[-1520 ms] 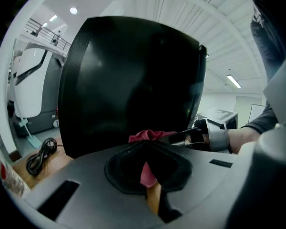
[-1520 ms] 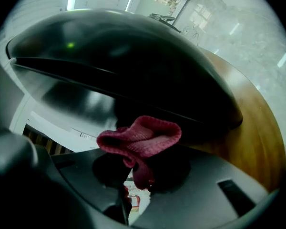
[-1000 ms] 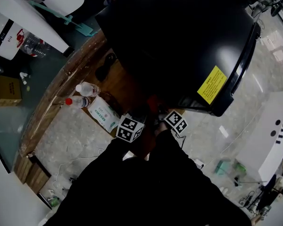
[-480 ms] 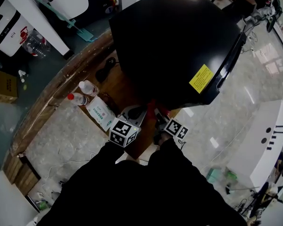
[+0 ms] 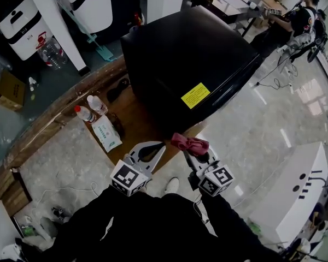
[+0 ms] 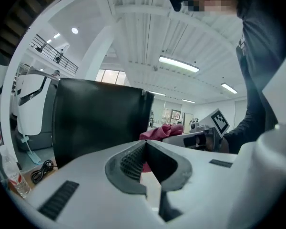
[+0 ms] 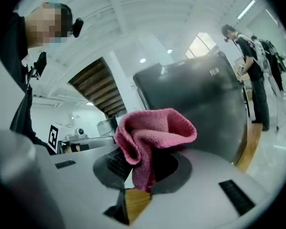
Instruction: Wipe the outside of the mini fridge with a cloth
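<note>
Just one mini fridge [image 5: 191,59], one cloth [image 5: 189,142], two grippers [image 5: 154,147] [image 5: 197,150]

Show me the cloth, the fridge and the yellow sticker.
cloth [image 7: 155,125]: right gripper view, bunched pink fold.
fridge [image 5: 175,53]: head view, black upper surface.
yellow sticker [image 5: 195,95]: head view, its middle.

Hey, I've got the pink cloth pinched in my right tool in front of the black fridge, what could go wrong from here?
The cloth is caught only by a fold in the right tool, so it might slip out, or the hard tips could rub the fridge. The two bottles standing beside the fridge on the wooden platform could get knocked when you wipe that side.
</note>
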The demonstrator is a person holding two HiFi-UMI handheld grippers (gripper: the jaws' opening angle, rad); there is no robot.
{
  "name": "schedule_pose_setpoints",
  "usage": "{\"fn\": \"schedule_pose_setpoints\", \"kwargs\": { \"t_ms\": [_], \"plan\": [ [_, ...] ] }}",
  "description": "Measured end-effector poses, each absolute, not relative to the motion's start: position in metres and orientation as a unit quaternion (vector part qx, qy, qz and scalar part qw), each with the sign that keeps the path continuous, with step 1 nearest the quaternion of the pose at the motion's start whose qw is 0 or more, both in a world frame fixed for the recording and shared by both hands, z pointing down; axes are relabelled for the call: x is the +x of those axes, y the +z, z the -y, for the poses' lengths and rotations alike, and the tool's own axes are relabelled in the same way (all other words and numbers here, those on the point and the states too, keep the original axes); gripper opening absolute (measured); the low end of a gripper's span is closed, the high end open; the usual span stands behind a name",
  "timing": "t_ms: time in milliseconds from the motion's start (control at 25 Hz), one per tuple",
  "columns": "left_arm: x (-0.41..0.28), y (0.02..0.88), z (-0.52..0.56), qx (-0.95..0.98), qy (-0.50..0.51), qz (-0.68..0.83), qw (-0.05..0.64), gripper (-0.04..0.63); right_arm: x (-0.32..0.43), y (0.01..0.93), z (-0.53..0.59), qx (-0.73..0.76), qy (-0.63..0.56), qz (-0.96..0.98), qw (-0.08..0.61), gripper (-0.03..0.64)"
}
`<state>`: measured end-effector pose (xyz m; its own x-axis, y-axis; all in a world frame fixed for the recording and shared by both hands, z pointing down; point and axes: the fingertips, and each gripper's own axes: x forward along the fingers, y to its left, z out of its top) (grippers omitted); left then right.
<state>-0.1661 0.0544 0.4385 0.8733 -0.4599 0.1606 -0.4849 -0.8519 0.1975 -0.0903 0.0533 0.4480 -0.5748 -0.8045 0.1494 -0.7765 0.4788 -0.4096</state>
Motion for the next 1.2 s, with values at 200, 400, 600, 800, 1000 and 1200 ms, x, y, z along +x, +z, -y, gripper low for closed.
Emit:
{"fn": "schedule_pose_setpoints", "kwargs": {
  "t_ms": [200,400,600,800,1000,1200],
  "plan": [
    [-0.133,0.401,-0.096,0.957,0.029,0.274,0.092,0.005,-0.052,0.391,-0.087,-0.426,-0.135,-0.894,0.008,0.08],
    [-0.101,0.385,-0.131,0.95,0.024,0.304,0.065,0.005,-0.028,0.359,-0.126,-0.397,-0.096,-0.912,0.023,0.08],
    [-0.095,0.369,-0.138,0.948,0.012,0.315,0.049,0.005,-0.028,0.352,-0.136,-0.387,-0.078,-0.919,0.025,0.08],
    [-0.097,0.362,-0.148,0.943,0.007,0.332,0.04,0.005,-0.023,0.347,-0.141,-0.389,-0.076,-0.917,0.034,0.08],
    [-0.097,0.359,-0.157,0.94,0.004,0.34,0.036,0.005,-0.017,0.345,-0.145,-0.39,-0.072,-0.917,0.035,0.078],
    [-0.09,0.359,-0.159,0.939,0.006,0.342,0.031,0.005,-0.012,0.343,-0.148,-0.386,-0.074,-0.919,0.042,0.078]
  ]
}}
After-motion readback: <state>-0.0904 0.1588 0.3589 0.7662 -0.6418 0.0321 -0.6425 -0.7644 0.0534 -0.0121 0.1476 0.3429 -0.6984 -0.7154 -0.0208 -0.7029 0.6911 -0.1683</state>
